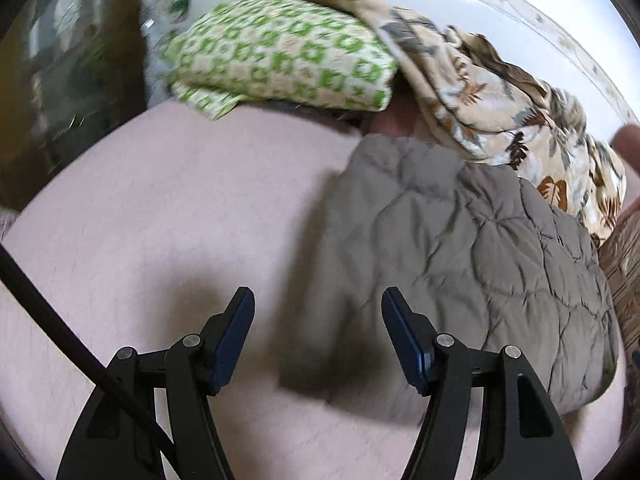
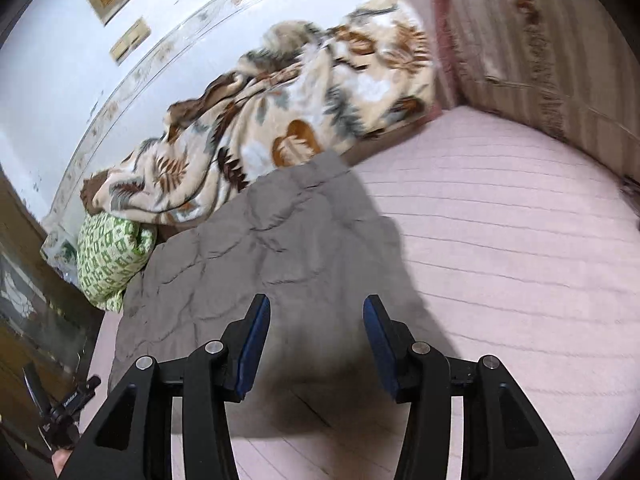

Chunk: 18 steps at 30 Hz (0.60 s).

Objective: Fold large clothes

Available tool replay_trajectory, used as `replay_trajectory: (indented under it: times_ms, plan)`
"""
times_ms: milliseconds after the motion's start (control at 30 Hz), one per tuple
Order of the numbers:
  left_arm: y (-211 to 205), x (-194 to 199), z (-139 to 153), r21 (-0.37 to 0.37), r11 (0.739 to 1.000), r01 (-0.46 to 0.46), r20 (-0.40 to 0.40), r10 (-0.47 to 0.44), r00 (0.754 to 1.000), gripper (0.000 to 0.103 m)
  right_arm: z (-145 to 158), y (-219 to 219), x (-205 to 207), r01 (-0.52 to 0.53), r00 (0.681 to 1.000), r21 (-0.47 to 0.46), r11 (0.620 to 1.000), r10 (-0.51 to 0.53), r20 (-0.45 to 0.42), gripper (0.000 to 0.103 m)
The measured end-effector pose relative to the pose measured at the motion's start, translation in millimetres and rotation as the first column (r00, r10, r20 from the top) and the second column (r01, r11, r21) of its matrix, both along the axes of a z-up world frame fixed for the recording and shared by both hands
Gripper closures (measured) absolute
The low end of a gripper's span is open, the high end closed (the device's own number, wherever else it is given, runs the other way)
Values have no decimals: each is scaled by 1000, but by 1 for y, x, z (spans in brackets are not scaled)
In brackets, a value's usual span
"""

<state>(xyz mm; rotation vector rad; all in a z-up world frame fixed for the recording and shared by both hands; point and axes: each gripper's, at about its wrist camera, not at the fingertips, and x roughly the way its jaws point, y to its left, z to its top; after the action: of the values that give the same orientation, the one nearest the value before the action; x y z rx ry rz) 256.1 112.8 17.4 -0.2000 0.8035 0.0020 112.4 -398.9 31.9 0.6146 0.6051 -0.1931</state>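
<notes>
Lying flat on the pale pink bed cover [image 2: 500,240]: grey-brown quilted padded garment [image 1: 460,248], beside the leaf-patterned beige blanket [image 2: 280,120]. Probably handling soft, bulky, light, slightly slippery; best pinching at a hem corner. Hovering wide apart, gripping nothing: left hand-held gripper [image 1: 318,300], right hand-held gripper [image 2: 316,308].

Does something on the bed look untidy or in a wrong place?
Yes. The leaf-print blanket lies crumpled in a heap along the wall, partly over the green patterned pillow. The grey quilted garment lies flat but wrinkled on the pink bed cover. Nothing looks spilled or damaged.
</notes>
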Motion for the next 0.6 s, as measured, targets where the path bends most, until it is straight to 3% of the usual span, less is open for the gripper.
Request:
replay_trajectory:
  times_ms: [133, 300, 600]
  plan:
    - [23, -24, -5, -52, 997, -52, -46, 50, 998, 37, -10, -20, -39, 80, 997, 78, 994, -80, -5, 49]
    - [40, -47, -12, -136, 988, -79, -92, 66, 994, 37, -35, -43, -79, 123, 991, 303, 945, -133, 10, 46]
    - [44, -46, -29, -270, 960, -76, -189, 25, 982, 37, -65, -60, -79, 167, 985, 449, 878, -172, -30, 42]
